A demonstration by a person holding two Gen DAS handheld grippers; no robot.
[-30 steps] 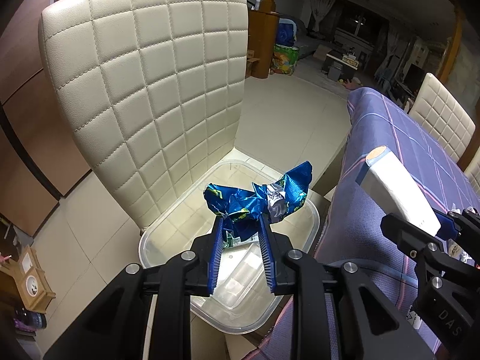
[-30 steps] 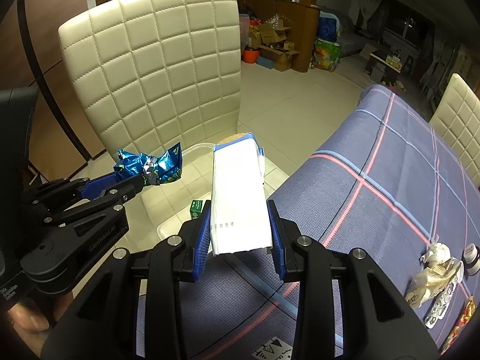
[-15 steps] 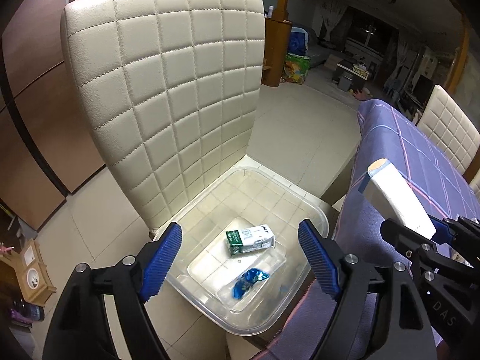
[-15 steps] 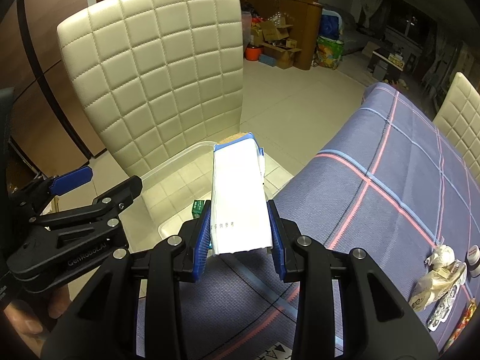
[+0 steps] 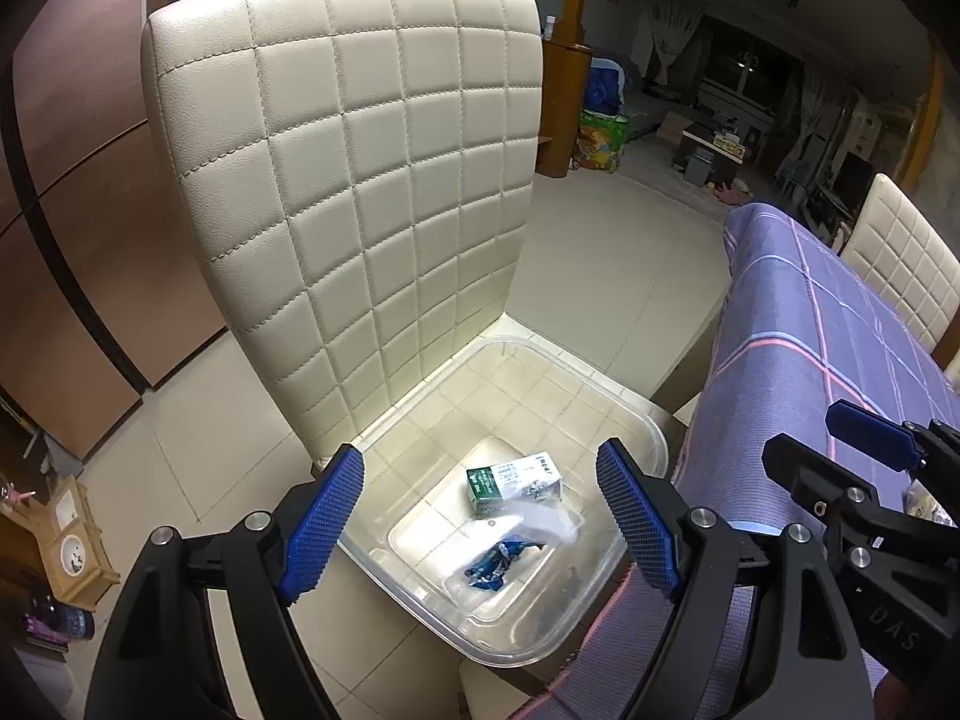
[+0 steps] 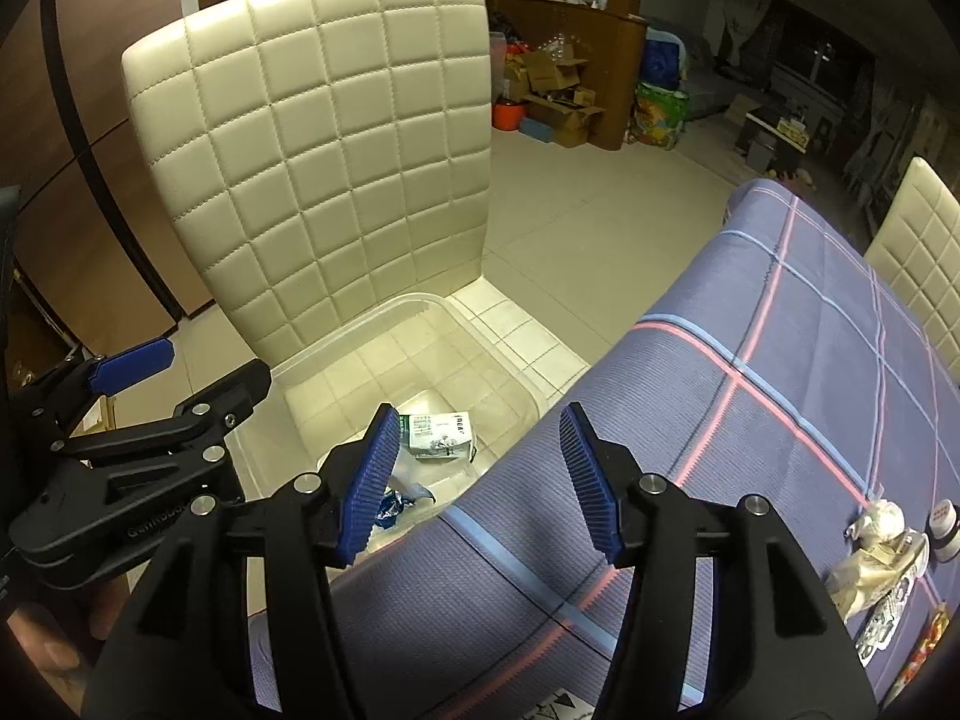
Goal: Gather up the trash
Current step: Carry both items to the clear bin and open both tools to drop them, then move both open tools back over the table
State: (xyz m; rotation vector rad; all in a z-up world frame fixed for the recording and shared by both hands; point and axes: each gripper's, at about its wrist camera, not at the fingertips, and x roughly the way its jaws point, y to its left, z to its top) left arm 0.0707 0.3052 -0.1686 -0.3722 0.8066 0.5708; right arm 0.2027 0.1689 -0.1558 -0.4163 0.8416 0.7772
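A clear plastic bin (image 5: 636, 414) (image 6: 336, 354) sits on the seat of a cream quilted chair. Inside lie a green and white carton (image 5: 510, 480) (image 6: 435, 432), a crumpled blue wrapper (image 5: 498, 561) (image 6: 390, 507) and a blurred white carton (image 5: 543, 519). My left gripper (image 5: 480, 525) is open and empty above the bin. My right gripper (image 6: 477, 486) is open and empty over the bin's near edge and the table edge. More trash (image 6: 876, 552) lies on the purple checked tablecloth at the right.
The cream chair back (image 5: 360, 180) rises behind the bin. The table with the purple cloth (image 6: 780, 390) fills the right side. A second cream chair (image 5: 906, 270) stands beyond the table. Tiled floor, boxes and bags lie further back.
My left gripper opened and dropped the blue wrapper into the bin. My right gripper then opened and let go of the white carton, which is falling into the bin.
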